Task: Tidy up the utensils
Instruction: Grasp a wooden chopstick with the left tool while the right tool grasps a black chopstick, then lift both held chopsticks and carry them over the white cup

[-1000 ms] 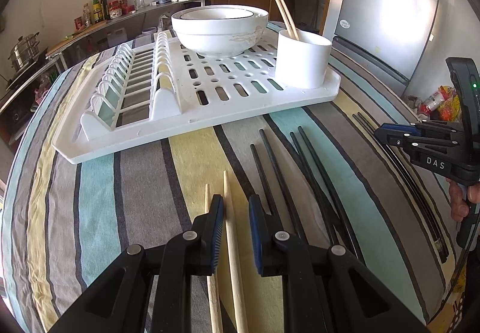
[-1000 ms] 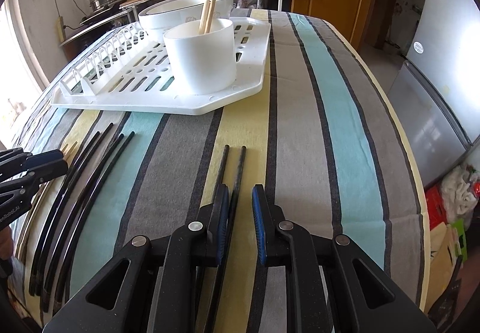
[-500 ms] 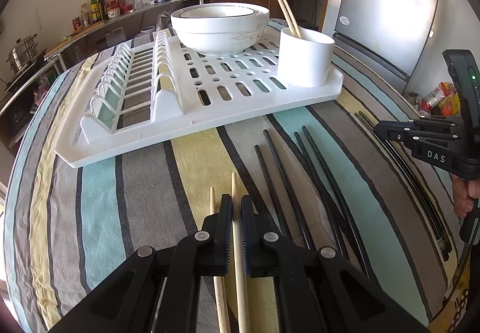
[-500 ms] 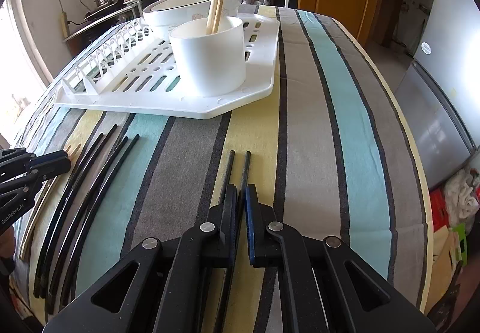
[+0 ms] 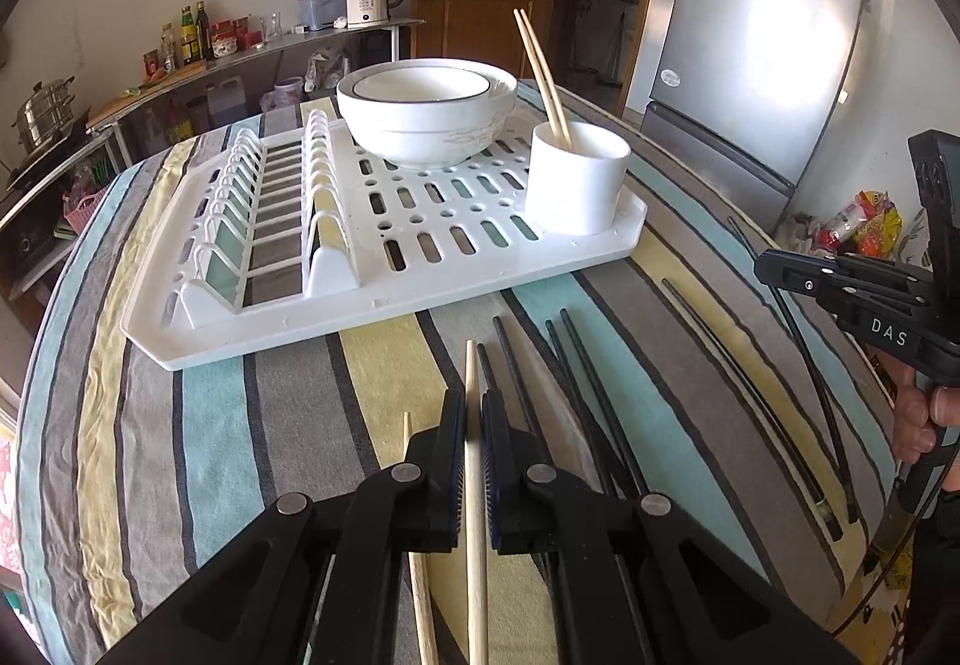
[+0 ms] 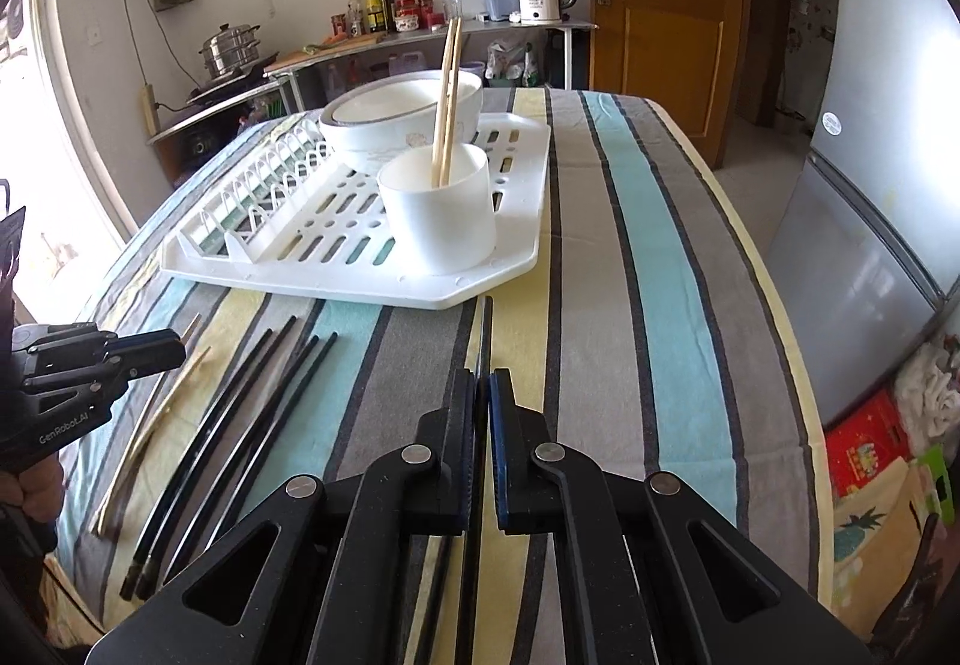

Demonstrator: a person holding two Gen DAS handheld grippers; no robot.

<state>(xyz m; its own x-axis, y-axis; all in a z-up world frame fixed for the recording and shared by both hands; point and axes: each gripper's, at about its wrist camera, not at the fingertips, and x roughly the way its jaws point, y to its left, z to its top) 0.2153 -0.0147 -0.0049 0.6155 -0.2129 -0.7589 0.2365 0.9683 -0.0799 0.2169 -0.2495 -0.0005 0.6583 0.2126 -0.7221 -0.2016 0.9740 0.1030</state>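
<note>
Chopsticks are lying scattered across a striped tablecloth point(image 5: 198, 425) in front of a white dish rack point(image 5: 384, 269). The left gripper point(image 5: 473, 419) is pinching one wooden chopstick point(image 5: 474, 485) between its closed jaws, its tip raised above the cloth, while a second wooden chopstick point(image 5: 420, 575) is lying just beside it. The right gripper point(image 6: 481, 395) is clamping a single black chopstick point(image 6: 485, 329). Loose black chopsticks point(image 6: 252, 407) are resting between the two tools. Two wooden chopsticks point(image 6: 449, 95) are standing in a white cup point(image 6: 438, 221) on the rack beside stacked bowls point(image 5: 426, 107).
</note>
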